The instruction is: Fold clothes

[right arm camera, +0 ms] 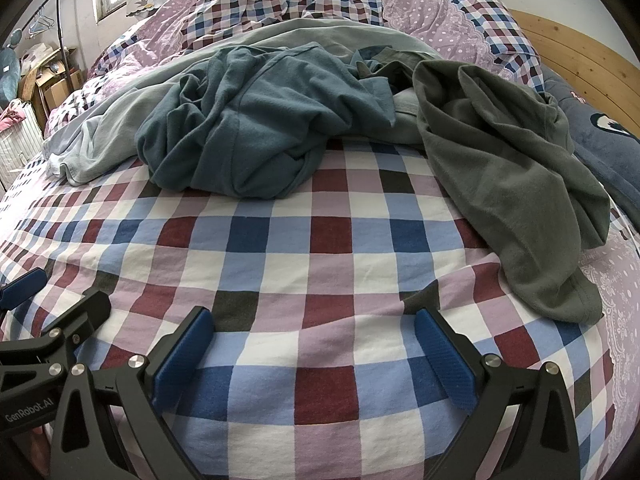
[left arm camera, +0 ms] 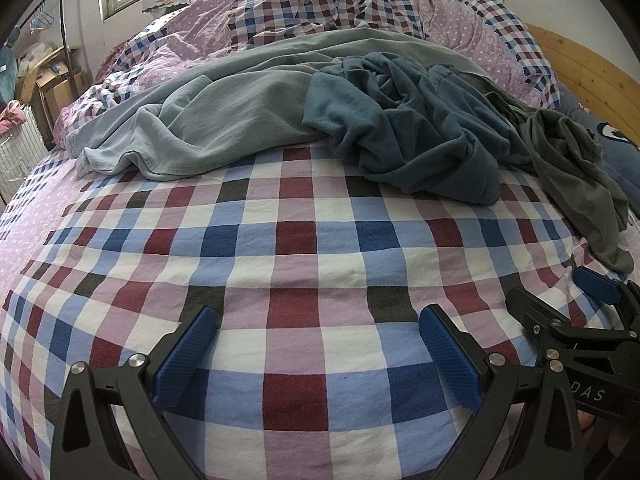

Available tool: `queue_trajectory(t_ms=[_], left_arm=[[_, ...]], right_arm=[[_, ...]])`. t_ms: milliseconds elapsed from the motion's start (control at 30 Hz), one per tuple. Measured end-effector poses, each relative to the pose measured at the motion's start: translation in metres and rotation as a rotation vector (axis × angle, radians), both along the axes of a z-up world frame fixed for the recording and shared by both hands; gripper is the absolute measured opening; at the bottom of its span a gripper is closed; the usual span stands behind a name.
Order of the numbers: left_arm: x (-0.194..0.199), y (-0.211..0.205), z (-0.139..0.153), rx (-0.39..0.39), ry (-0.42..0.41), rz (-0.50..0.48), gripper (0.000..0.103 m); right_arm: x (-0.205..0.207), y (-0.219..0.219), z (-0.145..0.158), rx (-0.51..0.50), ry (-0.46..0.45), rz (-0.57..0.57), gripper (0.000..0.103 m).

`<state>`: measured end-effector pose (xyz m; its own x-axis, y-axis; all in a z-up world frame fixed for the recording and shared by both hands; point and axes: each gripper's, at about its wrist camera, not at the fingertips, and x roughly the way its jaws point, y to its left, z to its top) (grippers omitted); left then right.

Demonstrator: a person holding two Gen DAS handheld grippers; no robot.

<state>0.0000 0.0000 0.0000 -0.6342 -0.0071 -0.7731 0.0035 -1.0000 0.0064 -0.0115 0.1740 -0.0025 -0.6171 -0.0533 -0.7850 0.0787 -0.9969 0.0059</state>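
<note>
Three crumpled garments lie across the far side of a checked bedsheet (left arm camera: 296, 240): a pale grey-blue one (left arm camera: 208, 120) at left, a teal one (left arm camera: 408, 128) in the middle, a dark grey one (left arm camera: 576, 168) at right. They also show in the right wrist view: pale (right arm camera: 112, 136), teal (right arm camera: 248, 120), dark grey (right arm camera: 512, 168). My left gripper (left arm camera: 318, 320) is open and empty over the sheet, well short of the clothes. My right gripper (right arm camera: 314, 326) is open and empty, beside it; it also shows in the left wrist view (left arm camera: 560, 304).
A bunched checked and purple duvet (left arm camera: 320, 4) lies behind the clothes. A wooden headboard (right arm camera: 580, 56) and a navy pillow (right arm camera: 608, 140) are at right. A clothes rack (left arm camera: 64, 20), boxes and a white basket (left arm camera: 16, 152) stand beyond the bed's left edge.
</note>
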Motion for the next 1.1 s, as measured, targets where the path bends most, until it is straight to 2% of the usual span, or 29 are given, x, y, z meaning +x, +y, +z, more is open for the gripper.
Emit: queue_trajectory(t_ms=[1100], left_arm=[[0.002,0.002,0.0014,-0.024,0.001,0.012,0.103]], right_arm=[[-0.0001,-0.0013,0.0003,-0.004,-0.006,-0.011,0.103]])
